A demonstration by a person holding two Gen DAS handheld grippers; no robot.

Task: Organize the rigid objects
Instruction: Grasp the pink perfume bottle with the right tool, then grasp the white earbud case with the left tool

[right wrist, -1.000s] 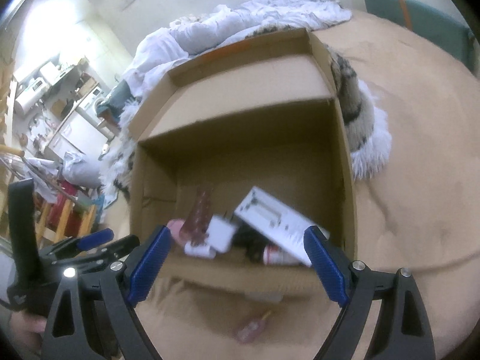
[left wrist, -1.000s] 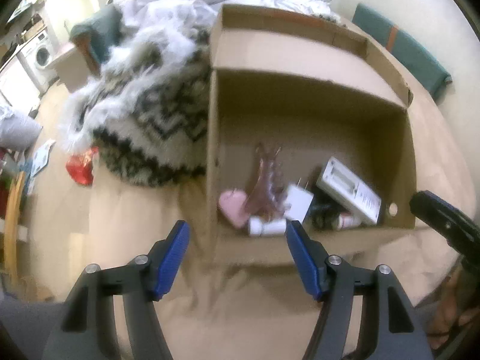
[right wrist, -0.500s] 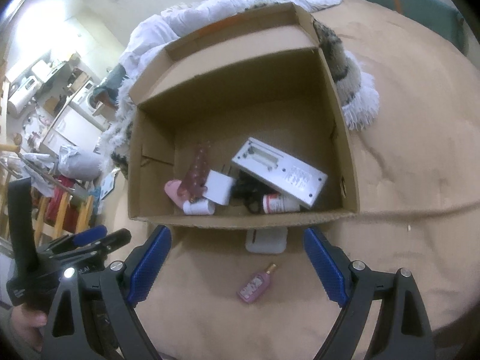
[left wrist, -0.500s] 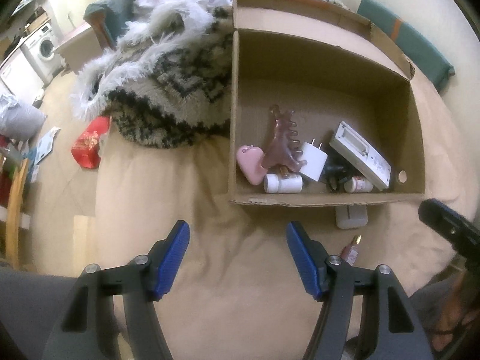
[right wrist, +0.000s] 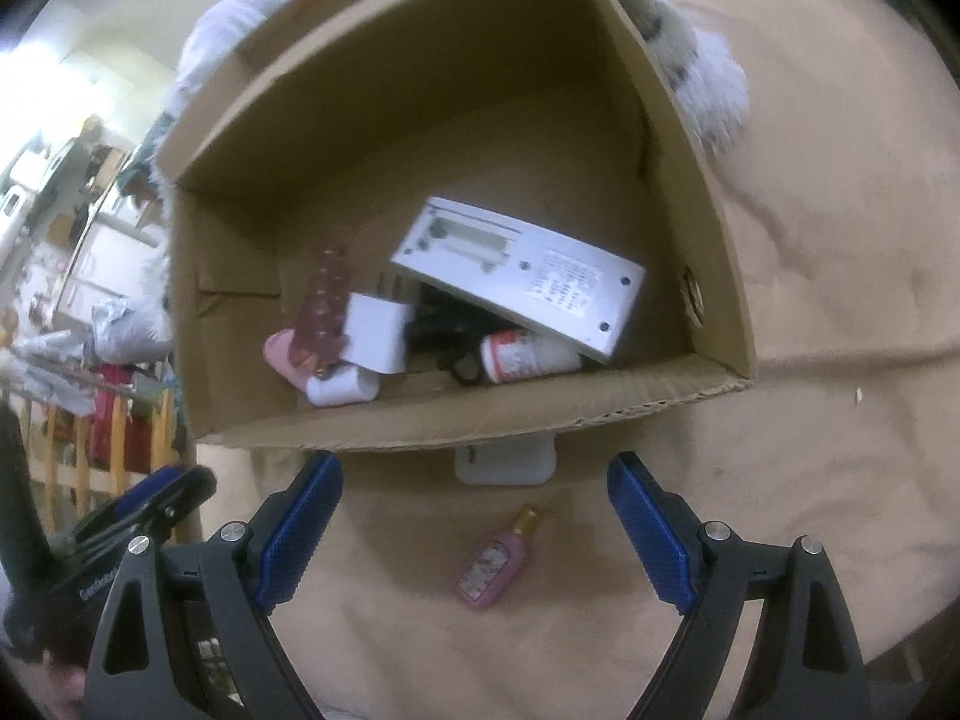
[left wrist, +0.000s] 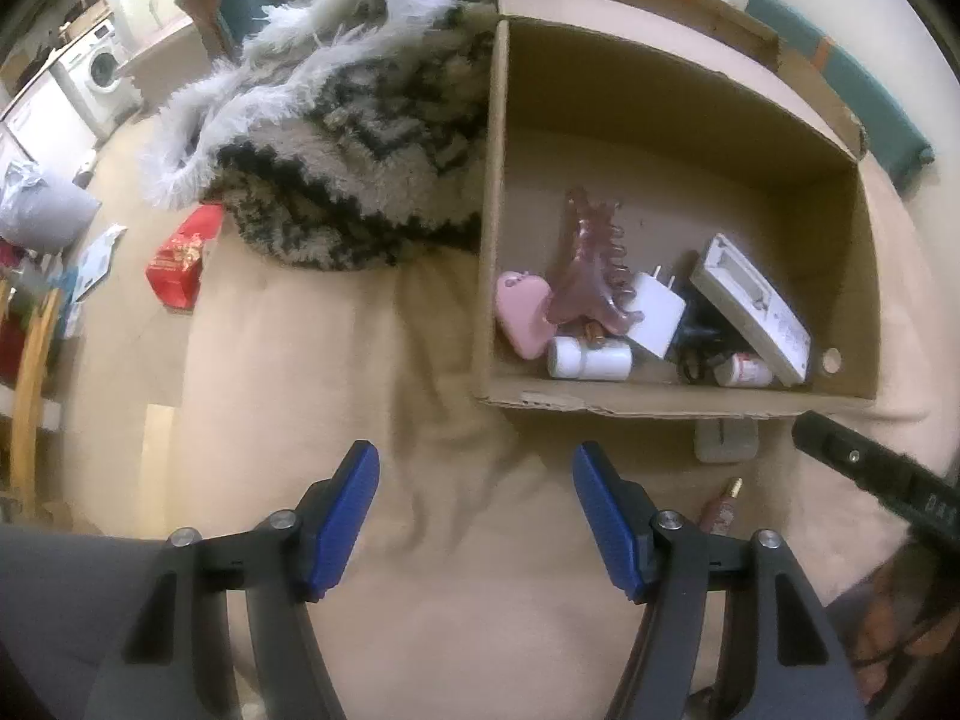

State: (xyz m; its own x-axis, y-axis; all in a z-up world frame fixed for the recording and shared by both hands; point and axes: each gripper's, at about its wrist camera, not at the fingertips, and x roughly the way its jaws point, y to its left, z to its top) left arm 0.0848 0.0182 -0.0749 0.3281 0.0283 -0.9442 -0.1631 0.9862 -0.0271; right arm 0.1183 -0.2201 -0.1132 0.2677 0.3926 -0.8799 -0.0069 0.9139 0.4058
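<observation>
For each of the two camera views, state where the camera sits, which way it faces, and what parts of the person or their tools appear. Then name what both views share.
Left wrist: sits on the left tool, facing forward and down at the cardboard box on the beige bedding; the right tool's edge shows at right.
Right wrist: sits on the right tool, facing the box's opening; the left tool shows at lower left.
Shared: box, pink perfume bottle, white case.

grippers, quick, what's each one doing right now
Left gripper: open, holding nothing.
Right gripper: open, holding nothing, pink bottle lying between its fingers.
</observation>
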